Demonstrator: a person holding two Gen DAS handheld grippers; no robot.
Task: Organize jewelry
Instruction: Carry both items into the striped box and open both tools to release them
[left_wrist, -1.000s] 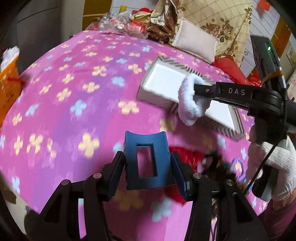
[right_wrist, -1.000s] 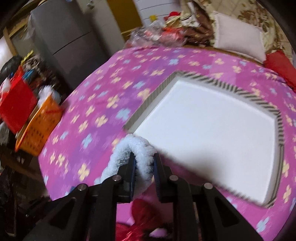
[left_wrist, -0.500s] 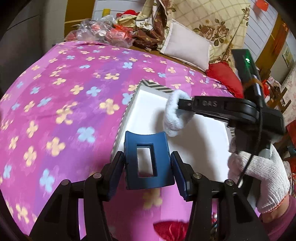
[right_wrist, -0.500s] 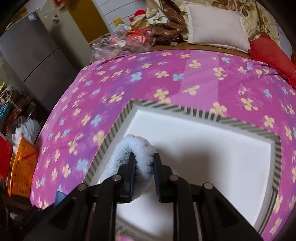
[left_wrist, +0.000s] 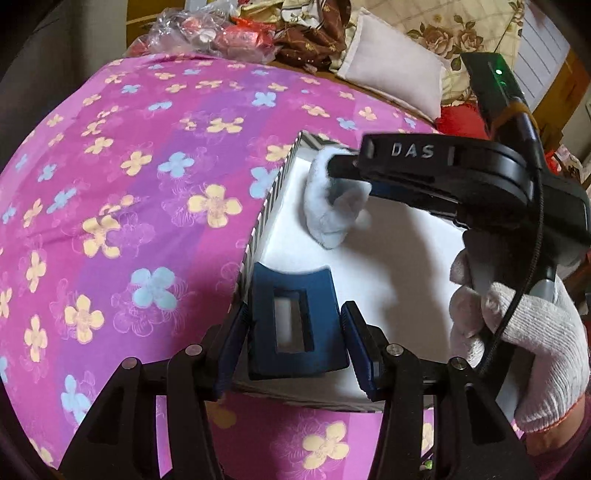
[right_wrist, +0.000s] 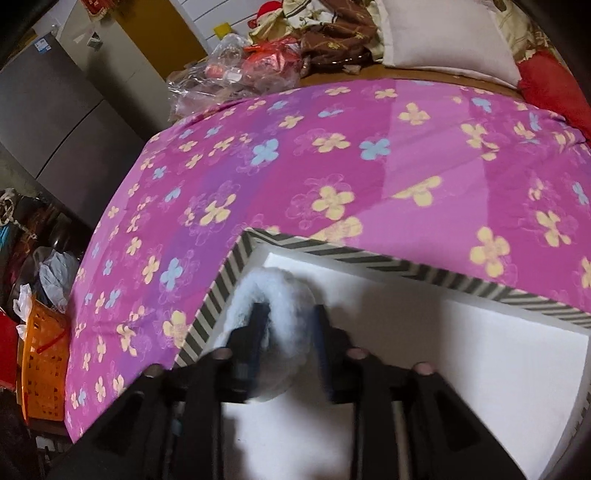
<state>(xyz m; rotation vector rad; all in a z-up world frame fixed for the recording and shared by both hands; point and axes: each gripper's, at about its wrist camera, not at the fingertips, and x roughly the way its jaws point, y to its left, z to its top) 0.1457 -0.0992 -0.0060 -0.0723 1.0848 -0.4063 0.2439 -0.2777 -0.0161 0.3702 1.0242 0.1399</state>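
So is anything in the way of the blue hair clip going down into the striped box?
Nothing visible. The blue hair clip, held by the left gripper, hangs over bare white floor of the striped box; the fluffy scrunchie sits farther back.

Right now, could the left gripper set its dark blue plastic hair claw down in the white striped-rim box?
Probably yes. The left gripper holds the hair claw over the box's bare near corner; the fluffy white hair tie and right gripper sit farther in.
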